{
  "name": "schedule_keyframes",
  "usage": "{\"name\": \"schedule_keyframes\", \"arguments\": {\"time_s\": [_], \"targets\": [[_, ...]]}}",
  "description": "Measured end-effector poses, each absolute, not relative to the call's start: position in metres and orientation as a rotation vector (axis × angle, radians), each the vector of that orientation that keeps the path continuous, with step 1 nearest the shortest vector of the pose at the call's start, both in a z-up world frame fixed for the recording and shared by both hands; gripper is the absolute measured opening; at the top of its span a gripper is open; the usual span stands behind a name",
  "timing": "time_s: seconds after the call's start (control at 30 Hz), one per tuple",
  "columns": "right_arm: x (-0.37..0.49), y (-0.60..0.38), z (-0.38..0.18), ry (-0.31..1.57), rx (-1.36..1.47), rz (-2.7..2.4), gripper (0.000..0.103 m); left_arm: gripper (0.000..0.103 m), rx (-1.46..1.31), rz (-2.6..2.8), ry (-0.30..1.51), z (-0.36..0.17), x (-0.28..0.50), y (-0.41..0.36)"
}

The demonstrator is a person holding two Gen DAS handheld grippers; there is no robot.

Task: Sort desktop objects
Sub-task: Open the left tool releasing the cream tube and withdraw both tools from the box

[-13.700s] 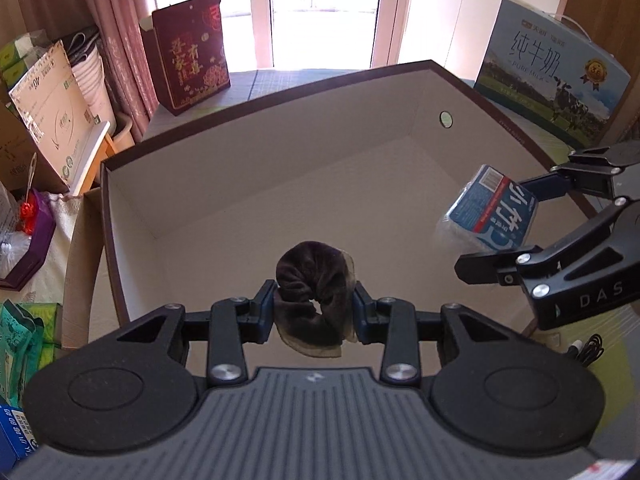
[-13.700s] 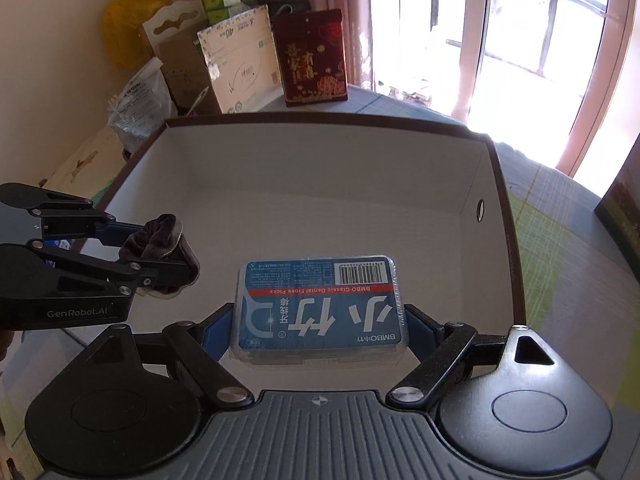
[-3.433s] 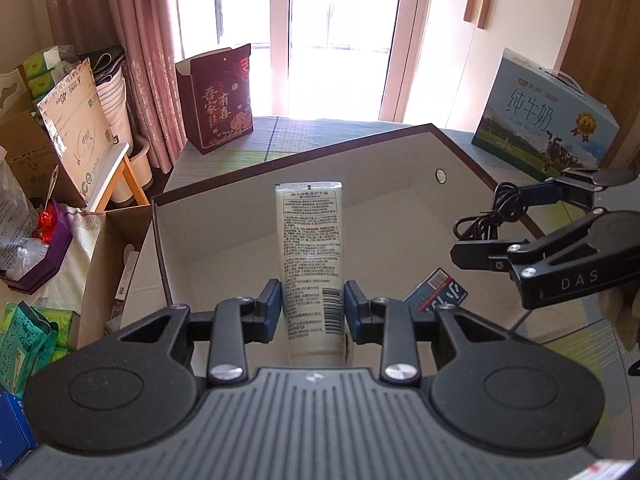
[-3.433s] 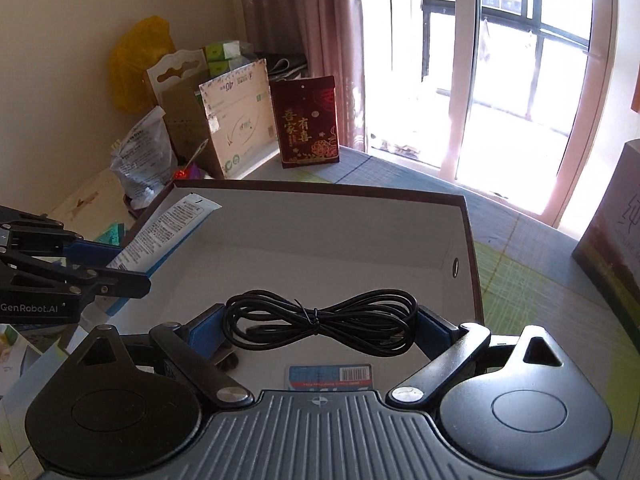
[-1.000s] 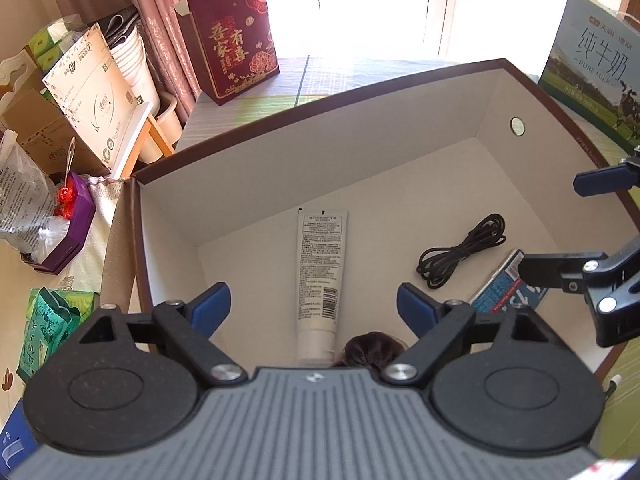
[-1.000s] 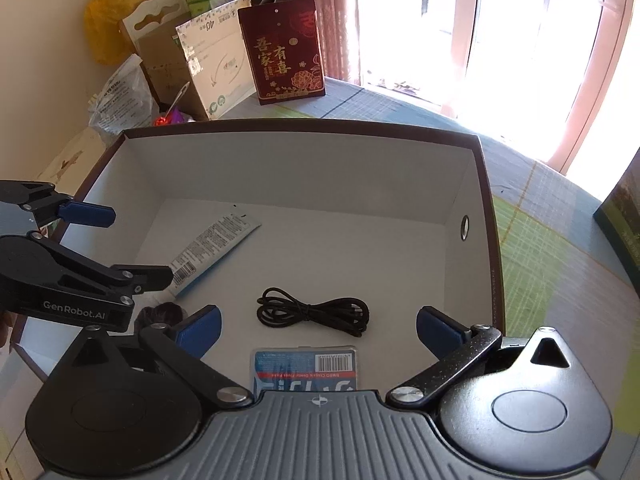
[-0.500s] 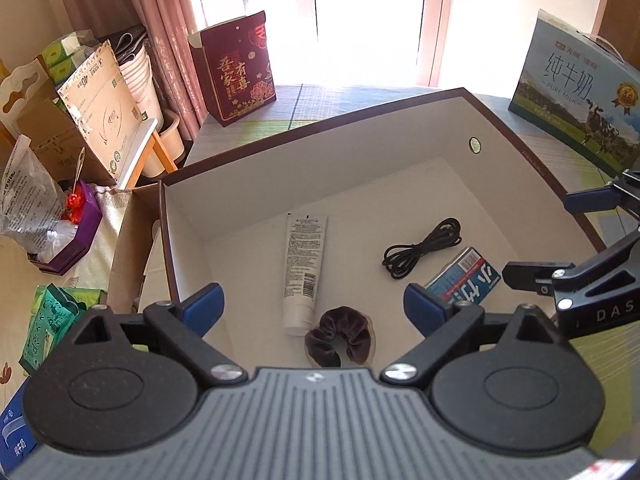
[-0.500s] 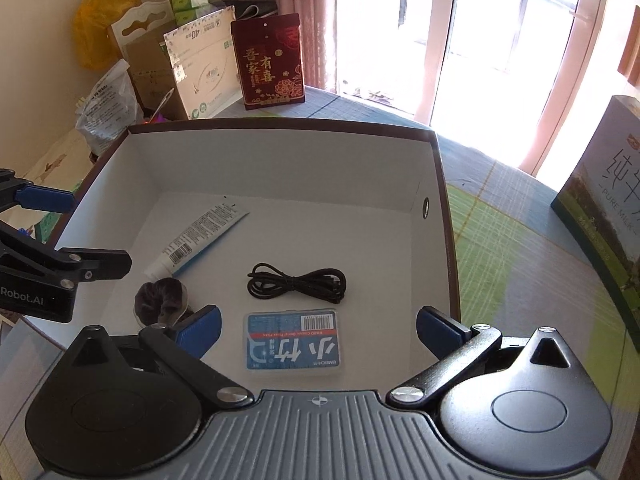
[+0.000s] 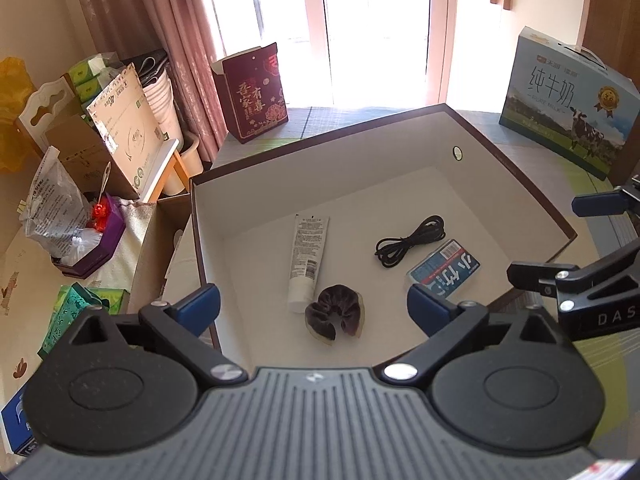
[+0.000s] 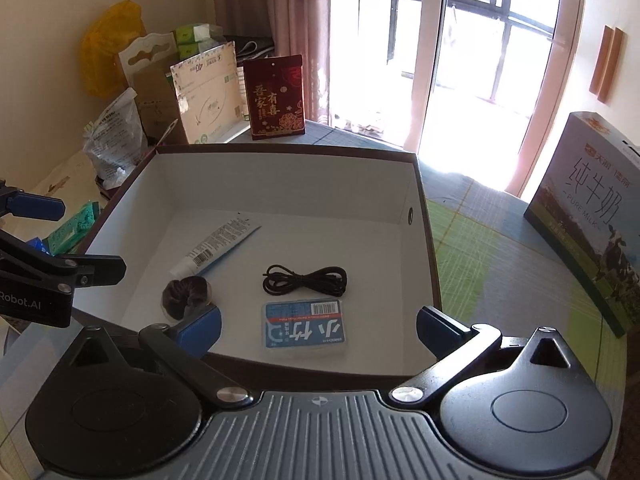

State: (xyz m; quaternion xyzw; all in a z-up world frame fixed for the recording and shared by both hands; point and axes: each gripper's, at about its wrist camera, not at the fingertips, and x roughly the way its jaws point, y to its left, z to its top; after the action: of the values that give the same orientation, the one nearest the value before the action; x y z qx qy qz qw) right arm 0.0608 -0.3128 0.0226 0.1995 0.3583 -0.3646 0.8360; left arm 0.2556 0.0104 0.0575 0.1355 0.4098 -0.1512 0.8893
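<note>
Left hand-held gripper: jaws spread wide, nothing between them; they had just been opening further, and the box lay farther below than a second earlier. It hung above the near left corner of the box.

Right hand-held gripper: jaws likewise wide apart and empty, poised over the near edge of the box. A second earlier it sat lower and closer in.

Box: open, white inside, brown rim, standing on the bench. Contents, four items, each lying flat and apart from both grippers:
- Tube, white, left of centre, cap end toward the near side. It was held in the left jaws a few seconds earlier; now released.
- Scrunchie, dark, just beside the tube's cap end; whether they touched cannot be told.
- Cable, black, coiled, right of centre. It was carried by the right jaws a few seconds earlier; now set down.
- Blue packet, near right, just beside the cable.

Surroundings: milk carton on the far right of the bench; red gift bag beyond the far wall of the box.

Assessment: all four items seemed deposited and both grippers appeared to be backing out. No loose object was visible on the bench near the box, so the sorting looked finished or nearly so.
</note>
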Motion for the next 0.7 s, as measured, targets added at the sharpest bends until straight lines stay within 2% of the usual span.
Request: {"name": "schedule_keyframes", "arguments": {"time_s": [0.7], "targets": [[0.022,-0.242,0.026,0.654,0.454,-0.807,0.101,0.098,0.204,-0.286,0.815,0.061,0.18,0.023]]}}
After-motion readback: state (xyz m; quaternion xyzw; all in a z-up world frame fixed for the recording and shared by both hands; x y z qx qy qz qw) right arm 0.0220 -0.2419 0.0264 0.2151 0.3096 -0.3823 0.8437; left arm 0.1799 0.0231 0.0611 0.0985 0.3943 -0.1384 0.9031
